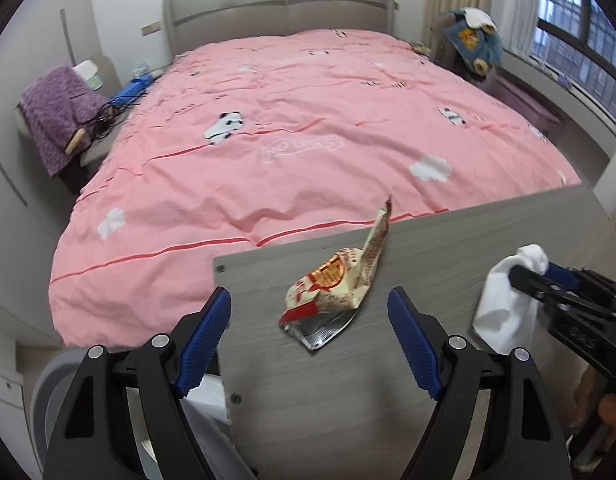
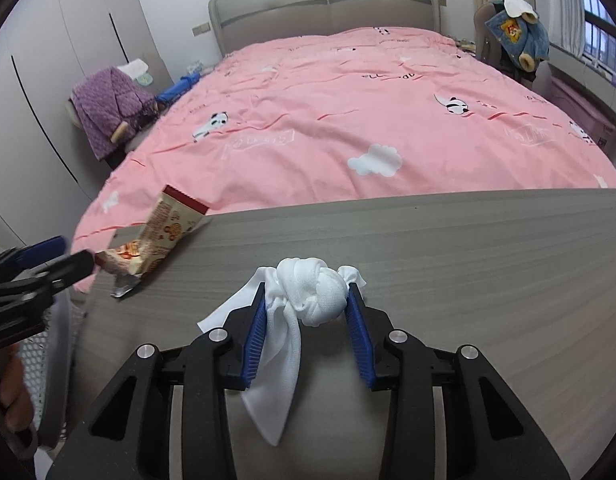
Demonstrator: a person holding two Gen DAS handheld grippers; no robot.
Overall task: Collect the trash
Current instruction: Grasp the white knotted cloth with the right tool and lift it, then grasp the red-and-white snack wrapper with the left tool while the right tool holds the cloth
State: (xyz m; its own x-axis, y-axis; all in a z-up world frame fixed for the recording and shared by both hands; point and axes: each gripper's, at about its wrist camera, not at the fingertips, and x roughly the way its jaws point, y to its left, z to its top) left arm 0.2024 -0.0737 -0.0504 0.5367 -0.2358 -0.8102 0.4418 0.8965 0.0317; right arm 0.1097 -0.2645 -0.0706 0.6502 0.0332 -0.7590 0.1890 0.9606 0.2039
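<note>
The left gripper (image 1: pixel 309 336) has its blue fingers spread wide on each side of a snack wrapper (image 1: pixel 335 286) that lies on the gray table (image 1: pixel 447 240). The right gripper (image 2: pixel 306 316) squeezes a knotted white cloth (image 2: pixel 311 296) above the table. Only the right view shows a white mesh bin (image 2: pixel 48 344) by the table's left end. I cannot see inside it. A pink bed (image 2: pixel 347 100) is behind.
</note>
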